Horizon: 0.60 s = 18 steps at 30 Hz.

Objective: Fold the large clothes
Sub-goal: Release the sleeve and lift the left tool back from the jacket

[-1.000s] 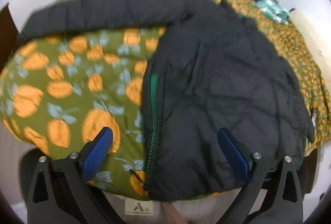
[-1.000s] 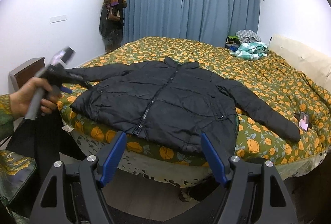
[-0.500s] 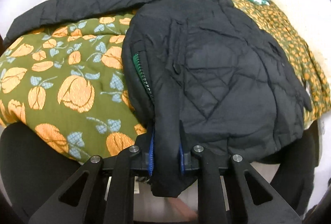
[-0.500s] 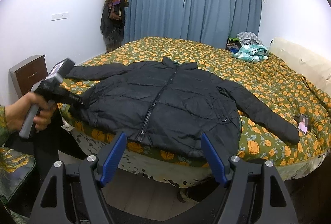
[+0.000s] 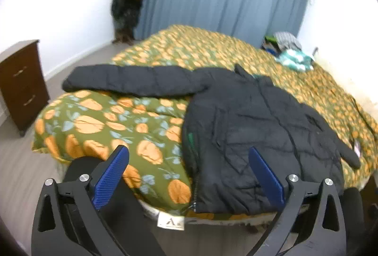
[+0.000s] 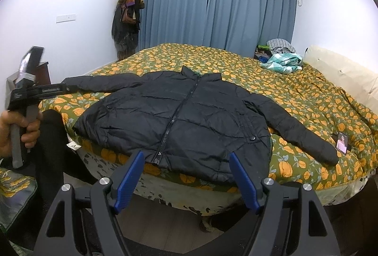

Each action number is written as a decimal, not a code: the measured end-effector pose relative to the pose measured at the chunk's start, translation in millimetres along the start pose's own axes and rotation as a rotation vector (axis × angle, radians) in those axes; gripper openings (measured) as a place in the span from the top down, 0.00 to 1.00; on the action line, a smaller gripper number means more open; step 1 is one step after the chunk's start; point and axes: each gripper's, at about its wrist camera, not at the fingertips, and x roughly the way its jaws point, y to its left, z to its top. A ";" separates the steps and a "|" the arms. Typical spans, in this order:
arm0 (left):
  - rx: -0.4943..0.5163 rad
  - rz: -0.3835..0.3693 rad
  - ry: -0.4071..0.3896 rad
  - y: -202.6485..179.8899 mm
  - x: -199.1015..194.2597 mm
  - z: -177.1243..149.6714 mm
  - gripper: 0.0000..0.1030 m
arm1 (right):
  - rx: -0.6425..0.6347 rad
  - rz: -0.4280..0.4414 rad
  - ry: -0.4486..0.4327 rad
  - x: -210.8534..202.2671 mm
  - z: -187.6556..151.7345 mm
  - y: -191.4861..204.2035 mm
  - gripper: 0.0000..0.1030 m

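black puffer jacket (image 6: pixel 179 119) spread flat, front up, zipped, across the near edge of the bed (image 6: pixel 307 100) – hem hanging a little over that edge, collar toward the middle of the bed. one sleeve stretched out along the near left corner, the other angled toward the near right corner, cuff close to a small photo card (image 6: pixel 342 141). left gripper (image 5: pixel 189 175) held off the near left corner, jaws just sprung wide apart, nothing between the blue pads – hem corner lies free on the bed. right gripper (image 6: pixel 186 179) parked in front of the near edge, jaws apart and empty, aimed at the hem. person's hand (image 6: pixel 21 128) wrapped round the left gripper's handle in the right wrist view. step in hand, by the look of it: laying out and smoothing, folding proper not yet begun. next move probably calls for pinching the left sleeve (image 5: pixel 132 81) near the cuff and carrying it across the chest; puffy fabric likely springs back, so wants a firm, deep bite. pile of other clothes (image 6: pixel 282 60) at the far right corner.
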 end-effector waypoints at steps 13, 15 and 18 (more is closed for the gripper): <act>0.149 -0.036 -0.254 -29.8 -59.0 -15.9 0.00 | -0.041 -0.004 -0.008 -1.7 0.1 12.3 0.26; 0.158 -0.041 -0.231 -32.8 -55.3 -15.3 0.00 | -0.040 -0.003 -0.006 -1.4 -0.2 12.5 0.26; 0.161 -0.023 -0.168 -34.8 -46.4 -12.8 0.00 | -0.037 -0.003 -0.004 -1.6 -1.1 11.8 0.26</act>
